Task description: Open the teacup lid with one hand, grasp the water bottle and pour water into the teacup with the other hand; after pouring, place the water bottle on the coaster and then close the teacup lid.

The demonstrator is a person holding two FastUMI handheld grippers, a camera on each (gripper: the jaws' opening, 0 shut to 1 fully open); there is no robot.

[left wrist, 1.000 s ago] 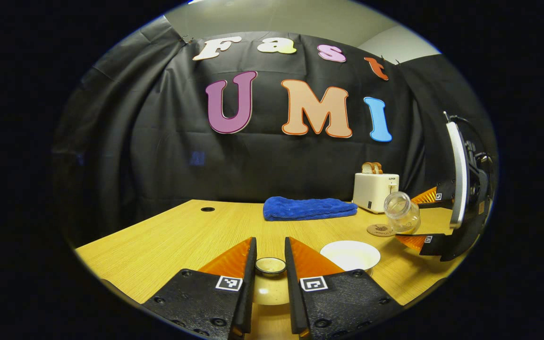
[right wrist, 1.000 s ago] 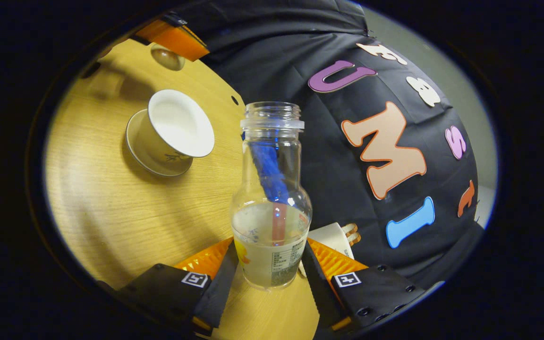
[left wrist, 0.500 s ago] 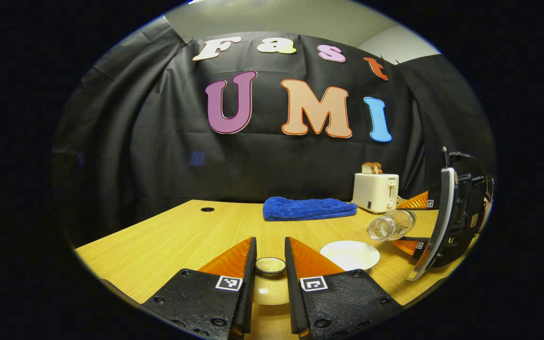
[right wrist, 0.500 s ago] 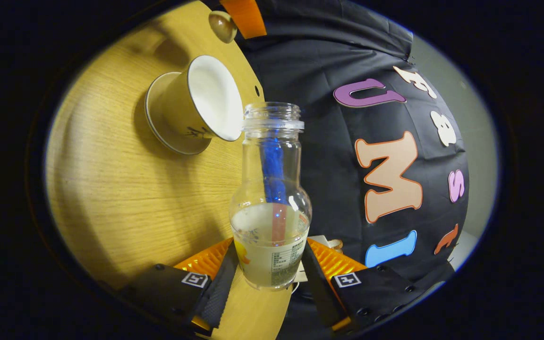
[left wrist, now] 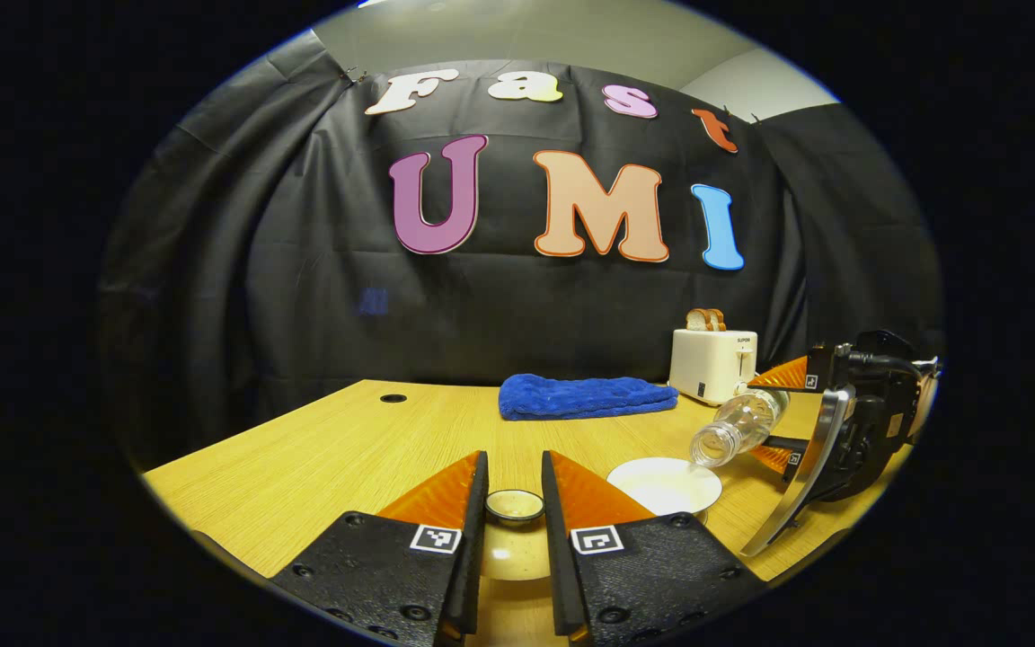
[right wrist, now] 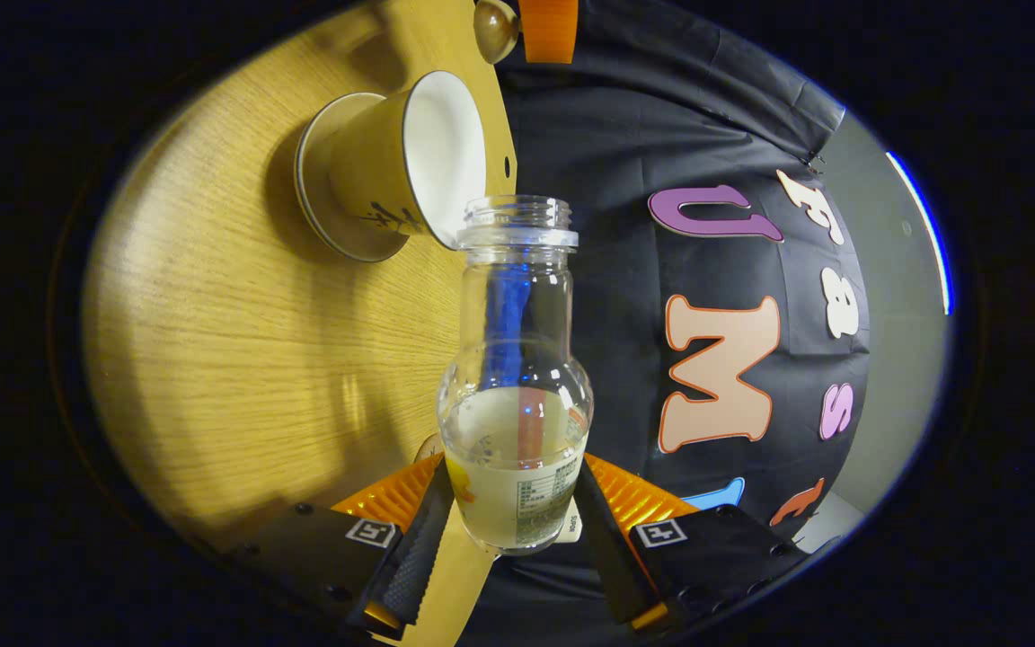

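The right gripper pinches the lower body of a clear glass water bottle, its 2 fingers pressed on either side of the labelled base. The bottle is tipped over, its open mouth beside the rim of the white-lined beige ceramic teacup, which stands uncovered on its saucer on the light wooden table. Some water sits in the bottle's base.

In the left gripper view, the left gripper clamps the small knob of the cream ceramic teacup lid, holding it just left of the teacup. The tipped bottle hangs above the cup's right rim, with the right gripper behind it. Beyond the teacup, a folded blue towel lies near the table's far edge, with a white toaster holding bread to its right.
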